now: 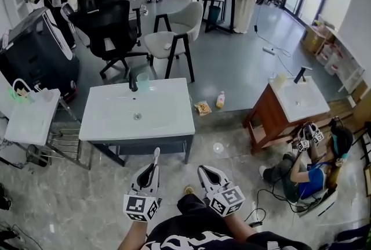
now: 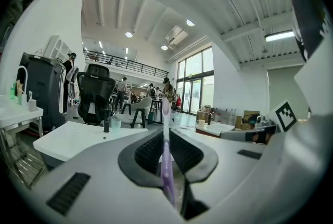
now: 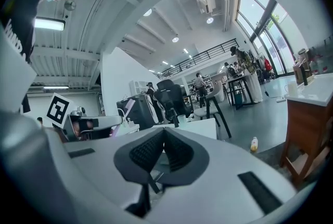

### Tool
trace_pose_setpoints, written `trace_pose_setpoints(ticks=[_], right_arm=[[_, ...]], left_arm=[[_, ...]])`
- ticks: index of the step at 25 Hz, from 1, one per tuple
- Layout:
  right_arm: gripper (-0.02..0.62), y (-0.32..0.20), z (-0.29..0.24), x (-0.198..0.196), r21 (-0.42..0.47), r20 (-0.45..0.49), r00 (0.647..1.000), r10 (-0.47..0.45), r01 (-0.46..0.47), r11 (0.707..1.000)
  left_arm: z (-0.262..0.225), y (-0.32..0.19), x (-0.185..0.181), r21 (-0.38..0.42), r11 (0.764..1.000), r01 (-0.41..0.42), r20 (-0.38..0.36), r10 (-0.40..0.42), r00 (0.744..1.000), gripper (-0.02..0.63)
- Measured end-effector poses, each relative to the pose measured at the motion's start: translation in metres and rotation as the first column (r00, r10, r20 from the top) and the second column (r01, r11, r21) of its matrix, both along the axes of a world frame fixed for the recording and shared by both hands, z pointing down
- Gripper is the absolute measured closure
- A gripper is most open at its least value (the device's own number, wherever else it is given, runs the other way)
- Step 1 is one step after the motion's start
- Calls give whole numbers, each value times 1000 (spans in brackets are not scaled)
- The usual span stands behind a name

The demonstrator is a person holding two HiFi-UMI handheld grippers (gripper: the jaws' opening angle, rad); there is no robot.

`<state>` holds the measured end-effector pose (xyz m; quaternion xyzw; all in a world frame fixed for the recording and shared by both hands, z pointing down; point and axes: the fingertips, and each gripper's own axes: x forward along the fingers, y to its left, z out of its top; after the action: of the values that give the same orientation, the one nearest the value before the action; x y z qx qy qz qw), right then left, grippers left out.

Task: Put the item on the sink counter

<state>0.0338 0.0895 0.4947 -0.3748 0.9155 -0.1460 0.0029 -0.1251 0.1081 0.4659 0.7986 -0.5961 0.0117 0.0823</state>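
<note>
Head view: left gripper (image 1: 151, 169) was clamped on a purple toothbrush (image 1: 156, 155), held just short of the near edge of the white sink counter (image 1: 168, 124). Right gripper (image 1: 206, 171) hung beside it.
Left gripper view: the toothbrush stood upright between the pressed jaws.
Right gripper view: the jaws met, with nothing between them.

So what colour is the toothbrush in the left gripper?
Purple toothbrush, clearest in the left gripper view.

The sink counter (image 1: 168, 121) lies open at 12 o'clock; only a faucet (image 1: 133, 82) and cup (image 1: 142, 80) stand at its far edge.
</note>
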Motion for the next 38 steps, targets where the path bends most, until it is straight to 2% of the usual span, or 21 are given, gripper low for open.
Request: trace_pose_setpoints(ticks=[20, 29, 38], right_arm=[[578, -133, -14, 10, 18, -2, 1000, -14, 14, 1000], [578, -171, -10, -2, 5, -6, 998, -62, 62, 998], [578, -205, -3, -18, -10, -17, 999, -51, 51, 999]], left_arm=[[-16, -122, 2, 18, 999, 43, 1, -43, 999, 555], [-16, -160, -3, 20, 997, 73, -6, -73, 997, 555], [-8, -201, -19, 10, 999, 51, -10, -51, 999, 555]])
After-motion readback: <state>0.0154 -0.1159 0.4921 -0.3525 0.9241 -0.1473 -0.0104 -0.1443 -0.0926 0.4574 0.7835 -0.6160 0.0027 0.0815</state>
